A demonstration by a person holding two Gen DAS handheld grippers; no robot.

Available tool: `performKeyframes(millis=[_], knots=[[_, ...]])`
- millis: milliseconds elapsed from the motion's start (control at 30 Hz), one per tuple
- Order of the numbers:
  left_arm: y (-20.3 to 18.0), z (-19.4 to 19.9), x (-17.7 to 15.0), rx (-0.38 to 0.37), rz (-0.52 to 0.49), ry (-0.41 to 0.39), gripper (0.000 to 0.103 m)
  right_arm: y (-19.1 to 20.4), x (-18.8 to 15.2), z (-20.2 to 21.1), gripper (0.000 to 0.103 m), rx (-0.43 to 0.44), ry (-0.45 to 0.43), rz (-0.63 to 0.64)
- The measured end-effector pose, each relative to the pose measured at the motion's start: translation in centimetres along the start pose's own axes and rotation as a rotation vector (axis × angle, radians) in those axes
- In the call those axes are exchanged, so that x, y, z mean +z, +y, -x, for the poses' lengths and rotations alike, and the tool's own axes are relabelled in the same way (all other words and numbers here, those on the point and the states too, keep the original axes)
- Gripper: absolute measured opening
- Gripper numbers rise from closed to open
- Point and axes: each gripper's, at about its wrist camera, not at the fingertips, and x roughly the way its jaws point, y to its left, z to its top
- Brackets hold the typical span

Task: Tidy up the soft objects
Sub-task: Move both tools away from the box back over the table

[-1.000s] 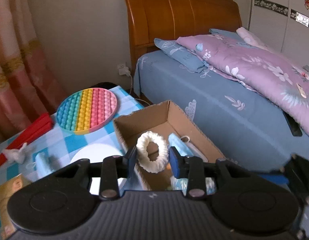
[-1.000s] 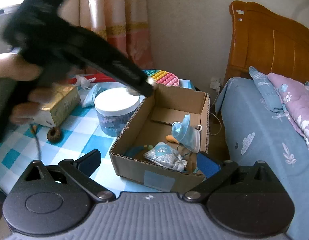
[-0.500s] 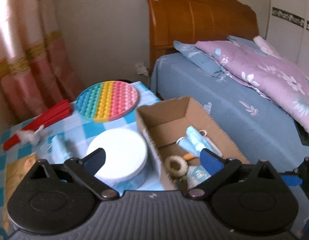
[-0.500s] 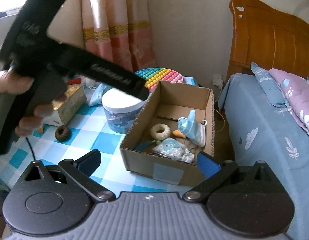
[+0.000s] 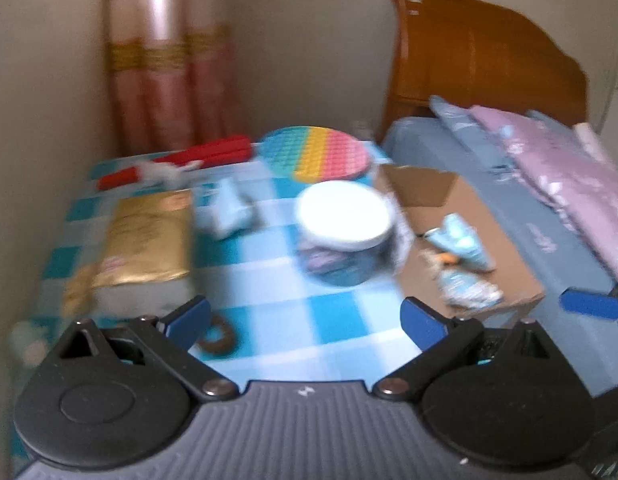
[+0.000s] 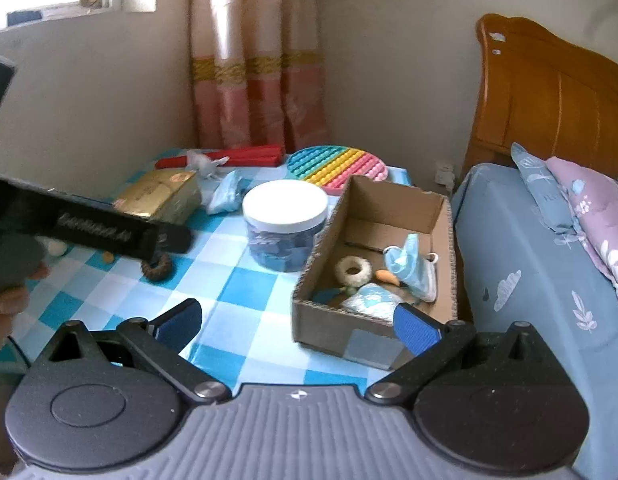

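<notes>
A cardboard box (image 6: 329, 284) stands at the table's right edge, also in the left wrist view (image 5: 489, 216). In it lie a white scrunchie (image 6: 353, 270), a blue face mask (image 6: 409, 266) and a small patterned pouch (image 6: 371, 302). A brown scrunchie (image 6: 157, 267) lies on the checked cloth; in the left wrist view it (image 5: 217, 336) sits just ahead of my left finger. My left gripper (image 5: 305, 316) is open and empty, above the table left of the box; it shows in the right wrist view (image 6: 177, 238). My right gripper (image 6: 297, 322) is open and empty before the box.
A white-lidded jar (image 6: 285, 224), a gold tissue pack (image 6: 161, 194), a pale blue cloth (image 6: 225, 198), a rainbow pop-it mat (image 6: 337, 168) and a red object (image 6: 245, 156) stand on the table (image 6: 237, 292). A bed (image 6: 549, 264) lies right of it, a curtain (image 6: 257, 80) behind.
My left gripper opened and dropped the white scrunchie into the box, then swung left and back, over the brown scrunchie. The right gripper drew back slightly.
</notes>
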Motion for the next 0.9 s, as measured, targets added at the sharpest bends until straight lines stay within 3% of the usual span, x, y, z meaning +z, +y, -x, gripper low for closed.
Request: performKeyframes(millis=[233,500,900], knots=[[3.3,2.0,-3.5,0.158,0.008,-0.025,0.101,2.5,0.1,-0.7,0.103,0.011,0.031,0.05],[6.6,2.0,-6.0,0.212,0.062,0.018,0.101,4.9,0.5,-1.6,0.103,0.056,0.044,0.098],[11.0,1.4,-7.5,0.337,0.178,0.009,0.101,8.0,1.2,-3.6,0.103,0.092,0.079,0.172]])
